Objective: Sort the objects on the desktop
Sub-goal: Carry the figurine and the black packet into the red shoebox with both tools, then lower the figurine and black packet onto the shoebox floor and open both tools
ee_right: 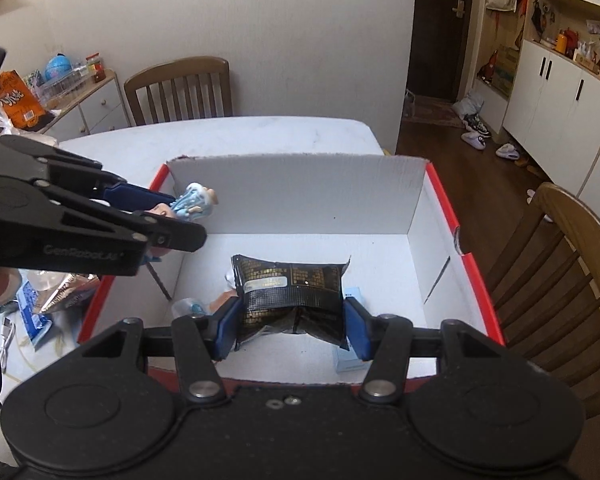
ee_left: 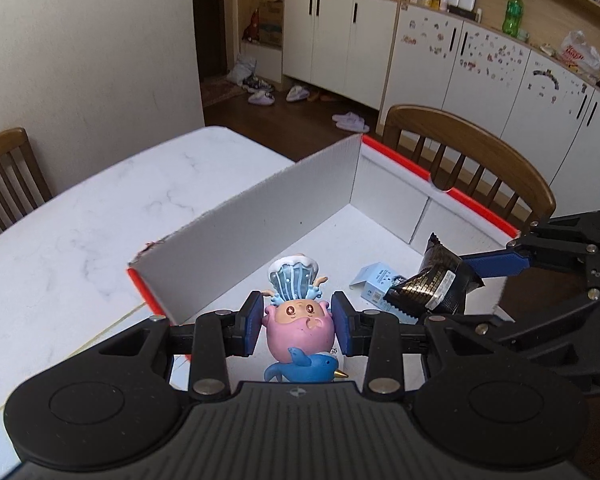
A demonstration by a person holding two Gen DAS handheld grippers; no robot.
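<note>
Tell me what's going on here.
A person is sorting table clutter into a white cardboard box with two handheld grippers. The left gripper is clamped on a pink and blue toy figurine, held upside down over the box. The right gripper grips a black snack packet over the box floor, beside a small blue carton.

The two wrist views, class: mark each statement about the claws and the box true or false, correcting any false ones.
1. The left claw grips a toy figurine. True.
2. The right claw is empty. False: it grips a black snack packet.
3. The cardboard box has red edges. True.
4. The figurine is upright. False: its head points toward the camera, upside down.
</note>
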